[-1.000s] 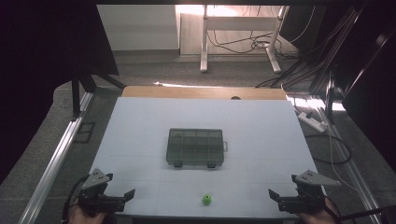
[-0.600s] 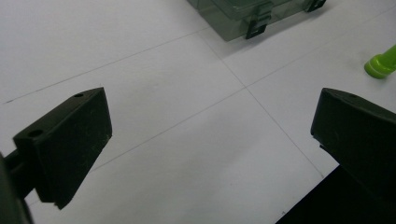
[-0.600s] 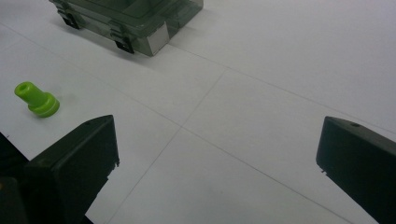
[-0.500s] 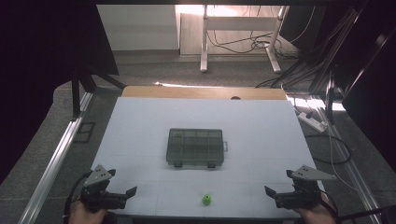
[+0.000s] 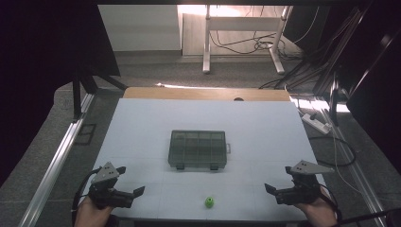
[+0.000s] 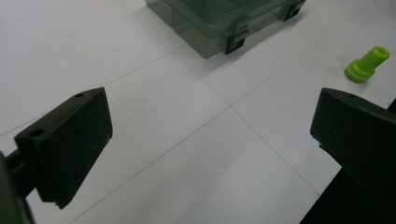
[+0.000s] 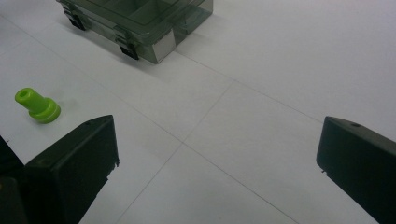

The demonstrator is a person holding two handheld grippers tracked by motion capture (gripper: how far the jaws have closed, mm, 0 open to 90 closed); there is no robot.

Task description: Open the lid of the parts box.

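The white, faintly gridded surface (image 5: 142,142) carries everything here, and the landmark on it is the smoke-grey translucent plastic compartment box (image 5: 196,148), which lies closed, its two dark latches on the person's side. Well short of that box on the person's side, to either hand and well apart from it, sit the two tools: the left tool (image 5: 134,193) and the right tool (image 5: 270,190), each with its black jaws spread wide and nothing between them, as both gripper views confirm. Smallest is the bright green flanged plastic plug (image 5: 209,202), which stands on its wide end just on the person's side of the box, a little to the right of the box's middle, near the surface's near edge and roughly midway between the tools. Nothing is touched yet, so the work seems to be at its opening step: approach before the first grasp. The next move probably calls for one tool to swing inward toward the plug, lower until its jaws straddle the narrow stem, and close gently, since so small and light a piece could tip or skid away; the box's latches would likely need freeing too.
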